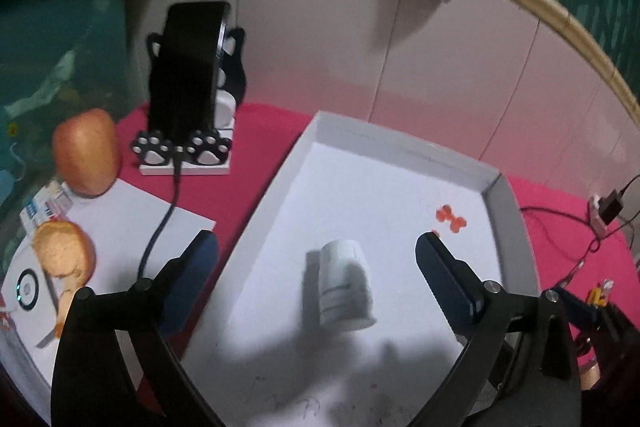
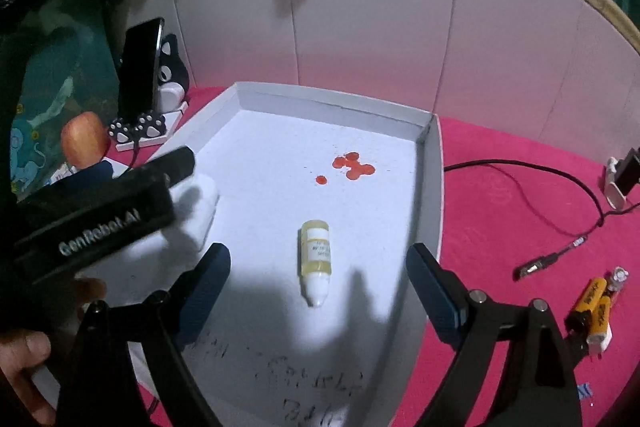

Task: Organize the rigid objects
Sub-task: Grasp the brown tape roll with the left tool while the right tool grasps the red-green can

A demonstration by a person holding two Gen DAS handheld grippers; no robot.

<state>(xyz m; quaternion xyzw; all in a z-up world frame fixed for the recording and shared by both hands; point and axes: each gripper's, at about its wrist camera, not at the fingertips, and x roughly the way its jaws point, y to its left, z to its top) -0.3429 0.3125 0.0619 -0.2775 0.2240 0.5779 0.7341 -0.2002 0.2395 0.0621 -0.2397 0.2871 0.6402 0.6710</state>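
Observation:
A white tray point(image 1: 508, 211) point(image 2: 434, 187) lies on the red cloth. In the left wrist view a white bottle point(image 1: 346, 285) lies on its side in the tray, below and between the fingers of my open left gripper point(image 1: 316, 271). In the right wrist view a small yellowish dropper bottle point(image 2: 315, 259) with a white tip lies in the tray between the fingers of my open right gripper point(image 2: 318, 287). The left gripper's body point(image 2: 100, 211) hangs over the white bottle point(image 2: 200, 203) at left. Yellow batteries point(image 2: 592, 311) lie on the cloth right of the tray.
Red stains point(image 2: 352, 167) mark the tray floor. A black phone point(image 1: 188, 67) stands on a paw-print stand point(image 1: 184, 151). An apple point(image 1: 86, 151), a bread roll point(image 1: 64, 255) and white paper lie at left. Cables point(image 2: 560, 187) and a charger point(image 2: 622, 179) lie at right.

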